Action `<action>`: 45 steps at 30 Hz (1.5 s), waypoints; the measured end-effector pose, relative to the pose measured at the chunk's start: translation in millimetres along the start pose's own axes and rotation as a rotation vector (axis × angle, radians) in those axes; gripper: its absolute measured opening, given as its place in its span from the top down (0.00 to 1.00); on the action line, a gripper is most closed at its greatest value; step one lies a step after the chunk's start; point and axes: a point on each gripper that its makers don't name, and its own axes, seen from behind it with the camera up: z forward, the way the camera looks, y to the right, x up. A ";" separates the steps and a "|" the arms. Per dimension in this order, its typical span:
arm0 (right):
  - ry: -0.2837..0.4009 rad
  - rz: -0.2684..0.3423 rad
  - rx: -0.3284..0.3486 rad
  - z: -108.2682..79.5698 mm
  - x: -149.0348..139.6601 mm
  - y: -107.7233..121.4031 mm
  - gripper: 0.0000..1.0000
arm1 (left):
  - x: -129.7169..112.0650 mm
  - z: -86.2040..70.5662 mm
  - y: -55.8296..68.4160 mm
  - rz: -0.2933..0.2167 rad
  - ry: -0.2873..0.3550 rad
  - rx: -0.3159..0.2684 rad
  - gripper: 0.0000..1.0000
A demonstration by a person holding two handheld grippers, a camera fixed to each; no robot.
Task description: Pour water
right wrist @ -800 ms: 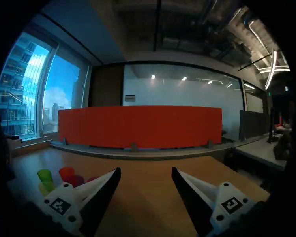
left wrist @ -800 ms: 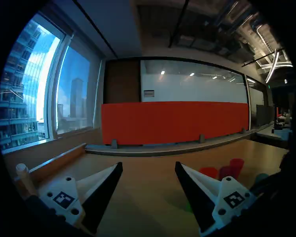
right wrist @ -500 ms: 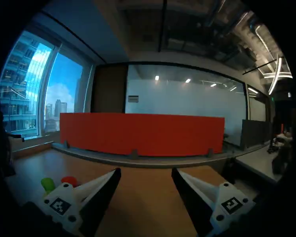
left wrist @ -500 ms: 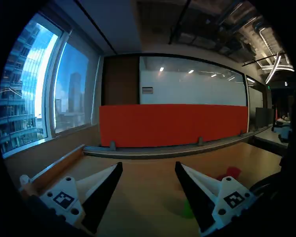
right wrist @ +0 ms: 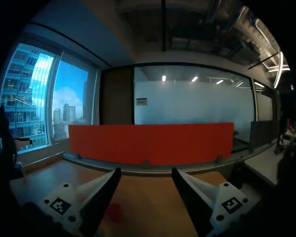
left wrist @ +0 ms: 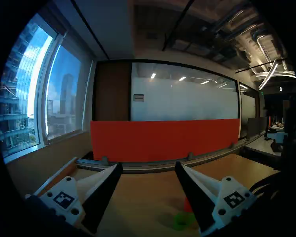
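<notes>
In the left gripper view my left gripper [left wrist: 148,173] stands open above the wooden table [left wrist: 148,205], nothing between its fingers. A green cup [left wrist: 182,220] and a red cup [left wrist: 187,204] peek out low beside the right finger. In the right gripper view my right gripper [right wrist: 146,177] is open and empty too. A red cup [right wrist: 115,212] shows low on the table by its left finger. At the far left edge of that view stands a dark shape [right wrist: 6,146] that I cannot make out.
An orange divider panel [left wrist: 163,139] runs along the table's far edge, with a glass wall behind it. Tall windows [left wrist: 25,98] line the left side. Another desk [right wrist: 266,166] sits off to the right.
Both grippers have tilted upward, so the table and the coloured cups slid down in both views. The bottle top at the left of the left gripper view has dropped out of sight.
</notes>
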 end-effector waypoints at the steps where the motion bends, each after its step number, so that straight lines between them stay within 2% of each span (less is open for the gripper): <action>1: -0.001 0.005 0.009 0.3 -0.3 -1.5 0.01 | 1.2 0.5 2.3 0.002 -0.004 -0.013 0.01; 12: -0.007 0.014 0.168 -4.8 2.5 -30.4 0.01 | 13.0 4.0 32.3 0.005 -0.008 -0.187 0.01; 21: -0.010 -0.039 0.343 -20.1 12.8 -68.8 0.01 | 13.8 -0.5 56.8 0.013 -0.010 -0.328 0.01; 24: -0.013 -0.047 0.384 -21.7 14.4 -76.5 0.01 | 10.3 -2.5 63.9 0.013 -0.017 -0.376 0.01; 32: -0.052 -0.078 0.459 -28.5 12.5 -92.5 0.01 | 0.9 -3.8 70.7 0.030 -0.048 -0.434 0.01; 39: -0.100 -0.122 0.526 -34.6 4.8 -105.0 0.01 | -7.9 -6.7 78.4 0.062 -0.082 -0.491 0.01; 45: -0.136 -0.155 0.585 -42.8 -6.0 -116.2 0.01 | -17.4 -9.6 83.5 0.068 -0.114 -0.531 0.01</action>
